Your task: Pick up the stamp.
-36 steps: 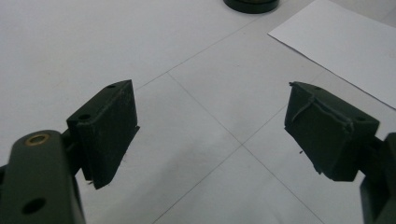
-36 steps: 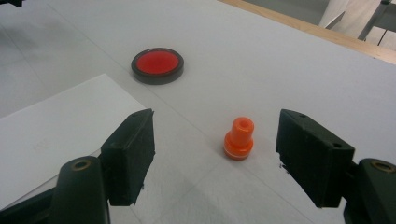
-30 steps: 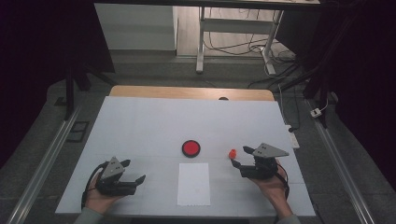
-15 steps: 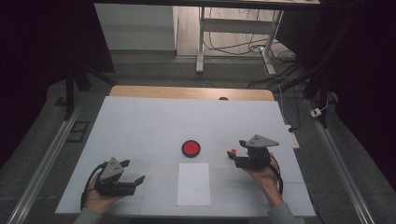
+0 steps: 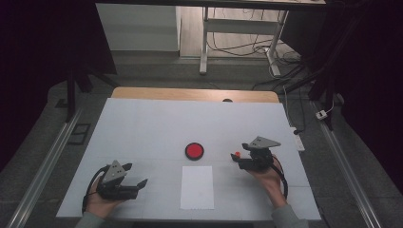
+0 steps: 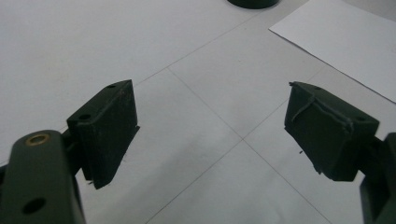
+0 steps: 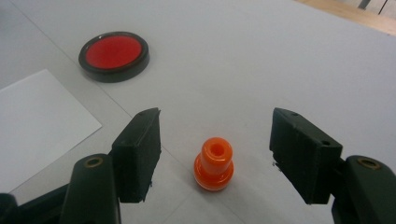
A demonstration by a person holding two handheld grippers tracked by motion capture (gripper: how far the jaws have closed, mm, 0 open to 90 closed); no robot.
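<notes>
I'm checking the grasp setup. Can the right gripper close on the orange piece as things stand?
Probably yes: the right gripper is open, the orange piece stands upright between its jaws, and nothing lies between them.

On my desk (image 5: pixel 142 123) I count one round red disc with a black rim (image 5: pixel 194 150), one small orange plastic peg with a hollow top (image 7: pixel 214 164), and one white paper sheet (image 5: pixel 197 187) at the near middle edge.

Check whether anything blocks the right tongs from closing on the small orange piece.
Nothing visible does. The orange piece stands upright on the table between the open jaws of the right tongs, with bare surface on either side of it.
</notes>
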